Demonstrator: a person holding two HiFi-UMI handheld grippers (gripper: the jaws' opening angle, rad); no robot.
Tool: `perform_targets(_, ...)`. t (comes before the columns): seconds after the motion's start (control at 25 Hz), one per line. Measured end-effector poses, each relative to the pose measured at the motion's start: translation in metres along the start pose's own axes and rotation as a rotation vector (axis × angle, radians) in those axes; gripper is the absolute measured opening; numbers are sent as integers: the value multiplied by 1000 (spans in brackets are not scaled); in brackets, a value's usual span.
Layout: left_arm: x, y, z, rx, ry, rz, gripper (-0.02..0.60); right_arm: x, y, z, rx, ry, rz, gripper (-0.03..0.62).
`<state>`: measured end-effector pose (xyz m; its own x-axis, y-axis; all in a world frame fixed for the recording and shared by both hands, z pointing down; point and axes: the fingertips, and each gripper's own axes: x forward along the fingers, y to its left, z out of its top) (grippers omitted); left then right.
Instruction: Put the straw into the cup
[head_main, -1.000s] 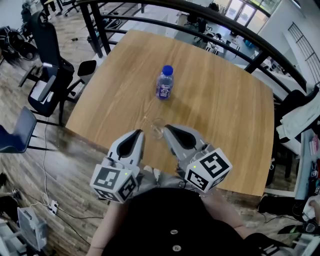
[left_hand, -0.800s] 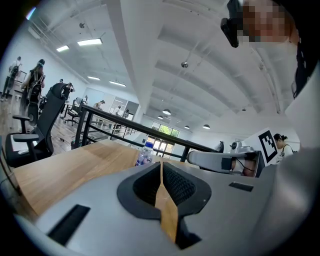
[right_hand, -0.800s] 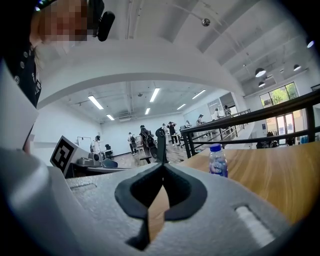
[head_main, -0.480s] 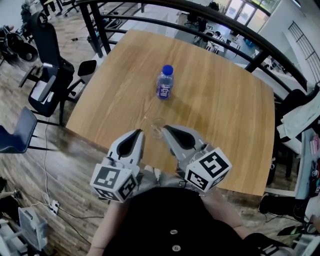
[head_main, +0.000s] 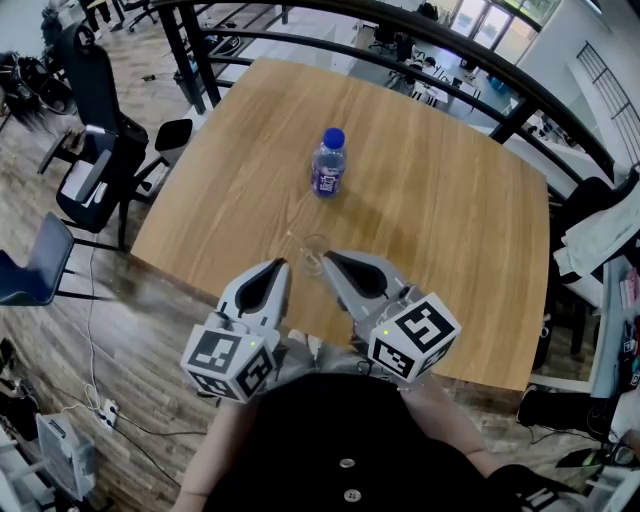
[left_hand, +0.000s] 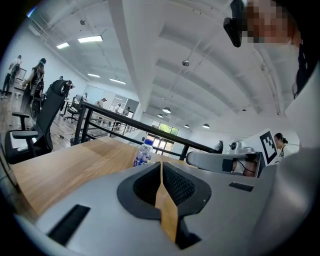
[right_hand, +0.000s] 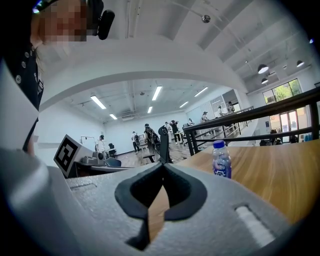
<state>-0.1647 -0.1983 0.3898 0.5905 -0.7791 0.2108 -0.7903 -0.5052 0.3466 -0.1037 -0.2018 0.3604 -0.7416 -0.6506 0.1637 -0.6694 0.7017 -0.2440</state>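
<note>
A small clear cup (head_main: 316, 256) stands near the front edge of the wooden table (head_main: 440, 220). A faint thin line (head_main: 294, 240) just left of the cup may be the straw; it is too slight to be sure. My left gripper (head_main: 277, 265) (left_hand: 161, 164) hovers just left of the cup, shut, with nothing between its pads. The right gripper (head_main: 329, 257) (right_hand: 162, 166) has its tip beside the cup's right side and is also shut and empty. Both point almost level across the table. Neither gripper view shows the cup.
A water bottle (head_main: 329, 166) (left_hand: 144, 153) (right_hand: 221, 160) with a blue cap stands upright mid-table, beyond the cup. A black railing (head_main: 400, 30) runs behind the table. Office chairs (head_main: 100, 150) stand on the floor at the left.
</note>
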Motion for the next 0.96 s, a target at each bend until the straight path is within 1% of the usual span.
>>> perform_targets(0.36,1,-5,-6,-15,18,-12,29,-2,-3,-4,17,15,-5,-2)
perform_targets(0.96,5,-9,-14,-17,33,-21,29,-3,-1,-8,8,24,9,-2)
